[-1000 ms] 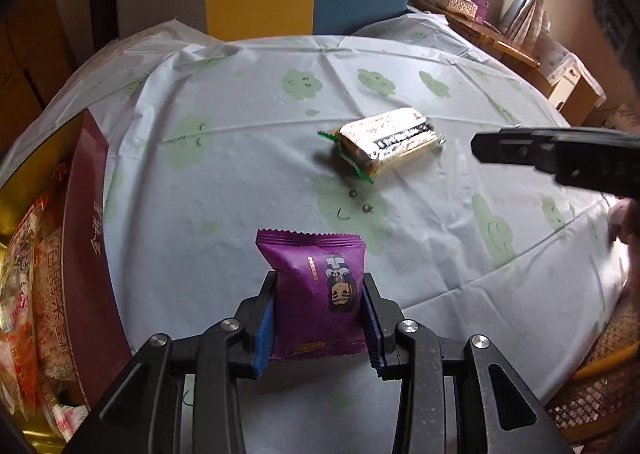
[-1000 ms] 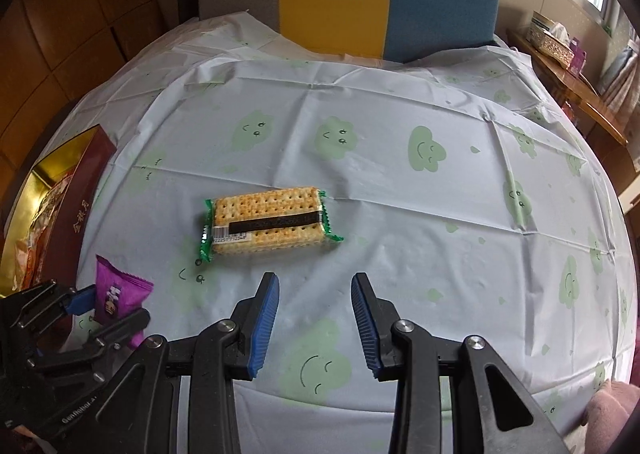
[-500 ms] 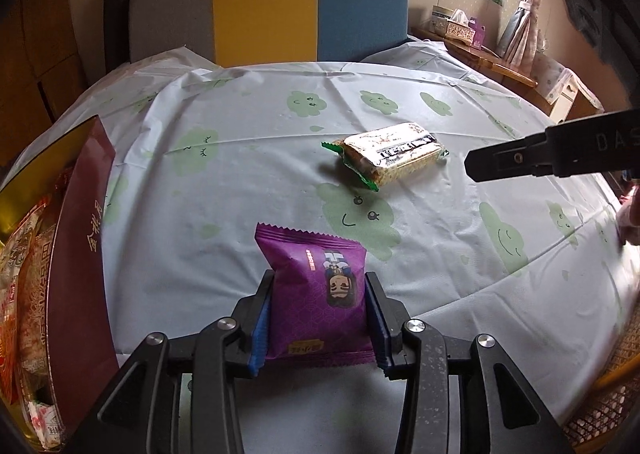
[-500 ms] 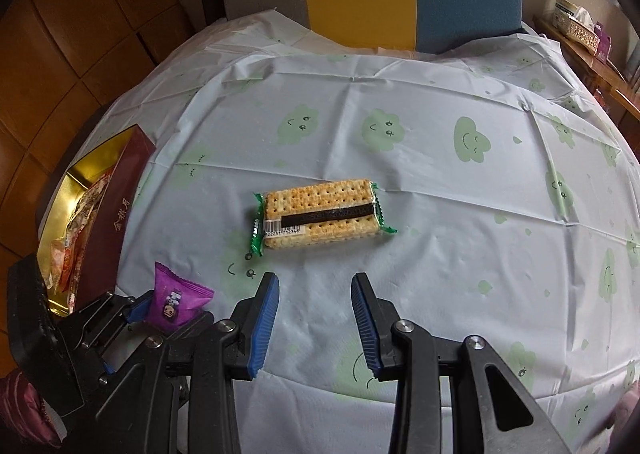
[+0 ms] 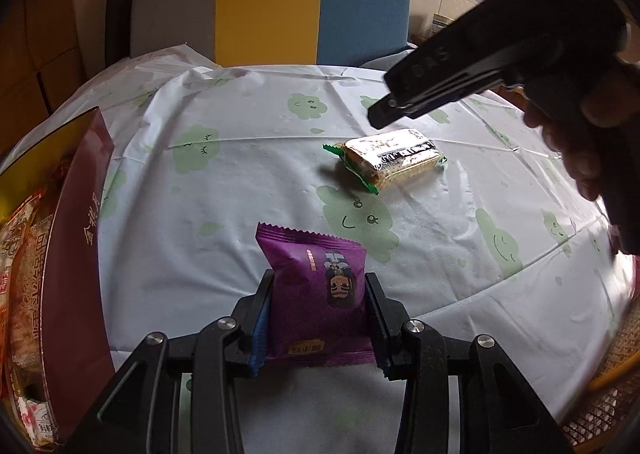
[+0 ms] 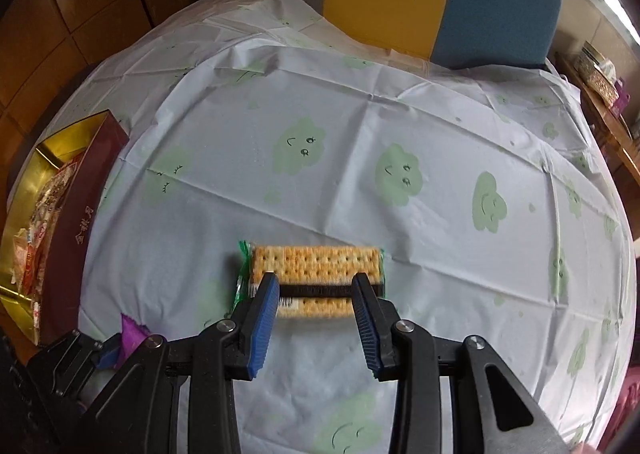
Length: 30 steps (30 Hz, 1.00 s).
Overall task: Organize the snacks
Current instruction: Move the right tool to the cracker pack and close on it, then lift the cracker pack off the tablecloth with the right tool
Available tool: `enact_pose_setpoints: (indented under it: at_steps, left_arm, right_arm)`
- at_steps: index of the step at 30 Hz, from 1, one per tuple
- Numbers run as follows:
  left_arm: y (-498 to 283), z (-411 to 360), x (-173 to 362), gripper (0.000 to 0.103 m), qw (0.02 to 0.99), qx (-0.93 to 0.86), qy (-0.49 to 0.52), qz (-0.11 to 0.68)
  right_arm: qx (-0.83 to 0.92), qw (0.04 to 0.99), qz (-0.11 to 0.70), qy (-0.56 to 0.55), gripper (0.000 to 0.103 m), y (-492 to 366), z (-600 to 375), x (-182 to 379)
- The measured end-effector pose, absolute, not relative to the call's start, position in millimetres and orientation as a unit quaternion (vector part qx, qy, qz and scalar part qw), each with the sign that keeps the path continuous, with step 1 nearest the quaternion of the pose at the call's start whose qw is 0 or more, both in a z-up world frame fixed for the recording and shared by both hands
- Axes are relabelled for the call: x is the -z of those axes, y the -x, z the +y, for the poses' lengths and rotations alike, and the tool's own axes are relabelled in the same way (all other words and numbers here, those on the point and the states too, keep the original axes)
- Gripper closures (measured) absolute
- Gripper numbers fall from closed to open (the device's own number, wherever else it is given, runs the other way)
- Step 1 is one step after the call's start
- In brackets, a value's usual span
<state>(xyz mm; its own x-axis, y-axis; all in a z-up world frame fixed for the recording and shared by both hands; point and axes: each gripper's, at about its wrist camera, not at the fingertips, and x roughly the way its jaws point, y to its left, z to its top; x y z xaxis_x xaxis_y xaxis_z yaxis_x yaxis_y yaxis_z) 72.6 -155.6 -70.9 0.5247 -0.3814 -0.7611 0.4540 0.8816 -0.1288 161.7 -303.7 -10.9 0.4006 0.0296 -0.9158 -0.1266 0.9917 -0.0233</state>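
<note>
Two close wrist views — shared tablecloth (image 5: pixel 248 174)

The right tongs (image 6: pixel 316 294) have dropped over the cracker pack (image 6: pixel 316 268), fingers now straddling it.

Between the left claw's ribbed blue pads (image 5: pixel 259 328) sits a glossy purple foil snack packet (image 5: pixel 318 294). Ahead lies a shiny clear-wrapped cracker pack (image 5: pixel 390 158) (on smooth, creased plastic tablecloth (image 5: pixel 248 174)).
</note>
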Motion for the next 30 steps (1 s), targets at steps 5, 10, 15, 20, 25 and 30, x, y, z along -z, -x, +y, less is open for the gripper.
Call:
enact_pose_setpoints:
  at_steps: [5, 10, 15, 20, 25, 30]
  left_arm:
    - [-71, -157, 71, 0.06, 0.873, 0.24, -0.048, 0.423]
    - [-72, -155, 71, 0.06, 0.871, 0.244, -0.046, 0.425]
    - [-72, -155, 71, 0.06, 0.871, 0.244, -0.045, 0.424]
    - [-74, -156, 71, 0.06, 0.87, 0.245, -0.044, 0.426]
    - [-74, -156, 70, 0.06, 0.869, 0.245, -0.046, 0.428]
    - [-73, -156, 71, 0.06, 0.869, 0.245, -0.048, 0.426]
  right_arm:
    - [-0.062, 0.821, 0.561, 0.086, 0.065, -201, -284, 32]
    - [-0.08, 0.791, 0.603, 0.064, 0.065, -211, -289, 54]
    - [-0.101, 0.77, 0.628, 0.048, 0.065, -174, -306, 56]
    - [-0.108, 0.756, 0.645, 0.002, 0.065, -129, -328, 56]
    - [-0.091, 0.759, 0.645, -0.012, 0.057, -98, -342, 51]
    - [-0.031, 0.78, 0.618, -0.093, 0.051, -68, -371, 28]
